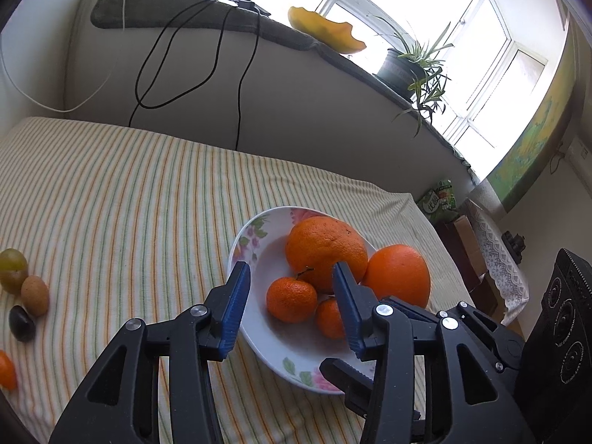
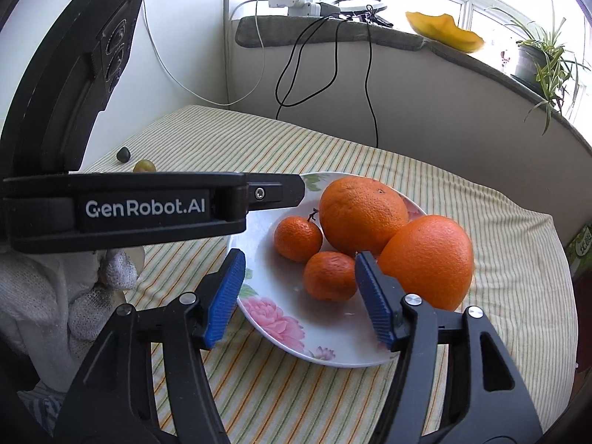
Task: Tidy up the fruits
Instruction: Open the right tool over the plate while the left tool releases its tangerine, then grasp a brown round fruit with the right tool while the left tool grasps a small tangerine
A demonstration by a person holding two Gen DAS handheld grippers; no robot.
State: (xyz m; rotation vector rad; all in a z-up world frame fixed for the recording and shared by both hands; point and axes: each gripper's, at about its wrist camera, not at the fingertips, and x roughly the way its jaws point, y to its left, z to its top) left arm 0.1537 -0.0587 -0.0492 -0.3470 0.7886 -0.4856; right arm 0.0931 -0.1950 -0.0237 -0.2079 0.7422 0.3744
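A flowered white plate (image 1: pixel 255 255) (image 2: pixel 281 325) on the striped cloth holds two big oranges (image 1: pixel 325 248) (image 2: pixel 360 214) and two small mandarins (image 1: pixel 291 299) (image 2: pixel 298 238). My left gripper (image 1: pixel 292 307) is open and empty, hovering over the plate's near side. My right gripper (image 2: pixel 299 296) is open and empty above the plate, a mandarin (image 2: pixel 328 275) between its fingers' line. Loose fruit lies at the left in the left wrist view: a green one (image 1: pixel 13 268), a brown one (image 1: pixel 35 295), a dark one (image 1: pixel 21 323), an orange one (image 1: pixel 6 370).
The left gripper's body (image 2: pixel 148 207) crosses the right wrist view, held by a gloved hand (image 2: pixel 74 288). The right gripper's body (image 1: pixel 462 333) shows in the left wrist view. Black cables (image 1: pixel 236 85) hang down the wall behind. A potted plant (image 1: pixel 410 66) stands on the sill.
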